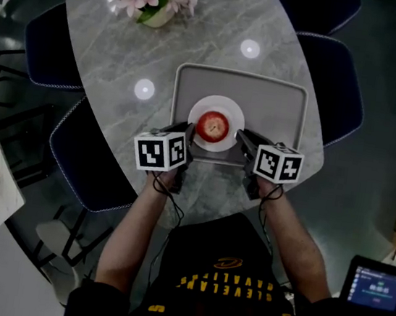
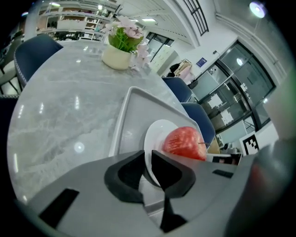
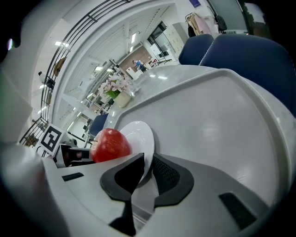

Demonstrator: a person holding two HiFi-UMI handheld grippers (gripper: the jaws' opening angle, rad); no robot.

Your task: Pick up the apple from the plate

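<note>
Apple (image 1: 212, 125): centre frame, sitting on white plate (image 1: 235, 113) in grey tray (image 1: 282, 103).
Left gripper (image 1: 189, 132): jaws narrowed onto plate's left rim, seemingly pinching it.
Right gripper (image 1: 241, 138): same on right rim; apple between both, equally near.

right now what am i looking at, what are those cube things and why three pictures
A person holds two tools; each ends in a two-jaw claw, and the patterned cubes are part of them. The top-down picture comes from a camera on the person's head; the other two cameras ride on the tools. On the table sits a grey tray with a white plate carrying a red apple; a flower pot stands beyond. The left claw and right claw each pinch the plate's rim, not the apple.
</note>
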